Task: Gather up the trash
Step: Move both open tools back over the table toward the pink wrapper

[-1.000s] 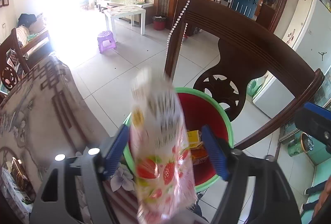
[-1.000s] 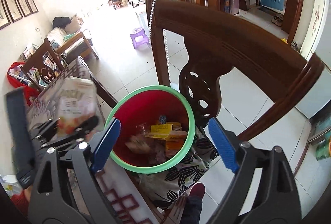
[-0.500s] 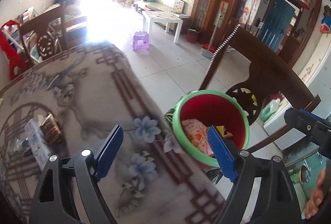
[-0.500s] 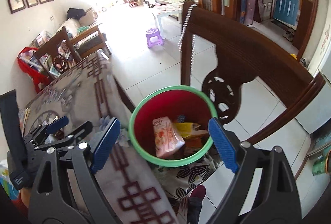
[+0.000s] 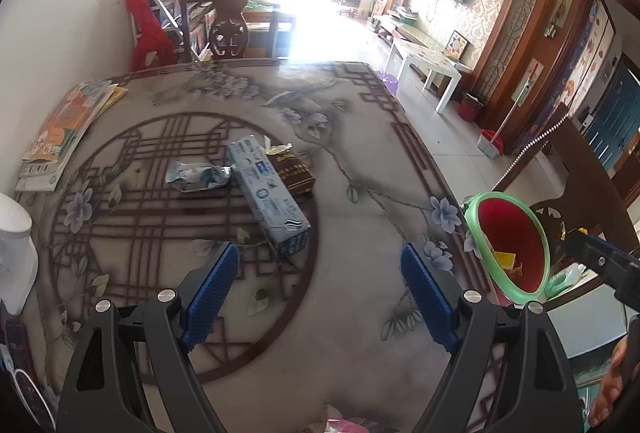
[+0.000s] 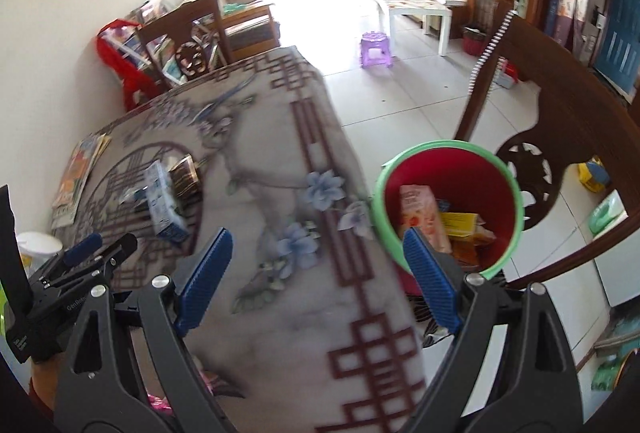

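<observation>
A red bin with a green rim [image 6: 448, 149] stands beside the table's right edge and holds a strawberry-print packet [image 6: 420, 213] and yellow wrappers; it also shows in the left wrist view [image 5: 516, 289]. On the table lie a long blue box [image 5: 268, 197], a crumpled blue-white wrapper [image 5: 196, 175] and a brown packet [image 5: 292, 173]. My left gripper [image 5: 318, 293] is open and empty above the table, just short of the blue box. My right gripper [image 6: 316, 277] is open and empty over the table's edge near the bin.
The patterned tablecloth [image 5: 360, 137] covers the table. Books [image 5: 60, 129] lie at its far left and a white container [image 5: 12, 253] at the left edge. A dark wooden chair [image 6: 560, 121] stands behind the bin. Another chair [image 5: 230, 21] is at the far end.
The strawberry packet left my left gripper and now lies in the bin. My left gripper swung left from the bin to face the trash on the table. My right gripper drew back.
</observation>
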Motion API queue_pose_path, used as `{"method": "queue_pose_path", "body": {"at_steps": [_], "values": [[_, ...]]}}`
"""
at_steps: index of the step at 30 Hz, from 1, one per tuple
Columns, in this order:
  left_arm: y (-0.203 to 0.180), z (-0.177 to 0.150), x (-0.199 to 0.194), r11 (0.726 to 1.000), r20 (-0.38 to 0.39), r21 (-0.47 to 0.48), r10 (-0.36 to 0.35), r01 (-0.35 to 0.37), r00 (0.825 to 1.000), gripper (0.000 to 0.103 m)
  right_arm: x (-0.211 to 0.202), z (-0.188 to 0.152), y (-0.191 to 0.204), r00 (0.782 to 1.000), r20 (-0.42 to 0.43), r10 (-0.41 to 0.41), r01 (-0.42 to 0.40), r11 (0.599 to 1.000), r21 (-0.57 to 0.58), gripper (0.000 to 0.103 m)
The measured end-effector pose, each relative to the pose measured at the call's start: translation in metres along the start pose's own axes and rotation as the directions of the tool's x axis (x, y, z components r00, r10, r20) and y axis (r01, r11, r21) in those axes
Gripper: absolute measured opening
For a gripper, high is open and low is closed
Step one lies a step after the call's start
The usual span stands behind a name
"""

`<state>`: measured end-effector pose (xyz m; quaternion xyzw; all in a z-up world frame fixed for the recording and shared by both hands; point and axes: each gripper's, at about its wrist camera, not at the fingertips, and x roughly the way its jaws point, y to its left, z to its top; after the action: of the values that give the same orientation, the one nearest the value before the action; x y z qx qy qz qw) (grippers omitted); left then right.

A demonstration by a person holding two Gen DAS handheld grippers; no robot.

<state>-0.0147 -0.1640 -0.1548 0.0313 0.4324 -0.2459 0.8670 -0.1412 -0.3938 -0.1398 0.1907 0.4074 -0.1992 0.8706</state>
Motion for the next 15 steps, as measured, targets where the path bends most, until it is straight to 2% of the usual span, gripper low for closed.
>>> {"method": "queue_pose_path", "body": {"at_steps": [6,9,13,15], "values": [[0.048,-0.009,-0.018,0.999,0.016,-0.039,0.037,-0.036,0.999,0.080,0.010,-0.013,0.053,0.997,-0.052,0.060,-0.064,0.995,-0.082,0.088],[0.076,-0.020,-0.022,0.996,0.002,-0.063,0.068,-0.068,0.998,0.080,0.020,-0.028,0.077,0.986,-0.131,0.105,-0.121,0.985,-0.122,0.089],[0.106,-0.035,-0.022,0.990,-0.037,-0.094,0.106,-0.109,0.994,0.080,0.041,-0.067,0.104,0.938,-0.311,0.151,-0.204,0.968,-0.145,0.090],[0.119,-0.042,-0.019,0.986,-0.057,-0.112,0.121,-0.127,0.991,0.080,0.053,-0.093,0.116,0.902,-0.407,0.140,-0.226,0.959,-0.170,0.090]]}}
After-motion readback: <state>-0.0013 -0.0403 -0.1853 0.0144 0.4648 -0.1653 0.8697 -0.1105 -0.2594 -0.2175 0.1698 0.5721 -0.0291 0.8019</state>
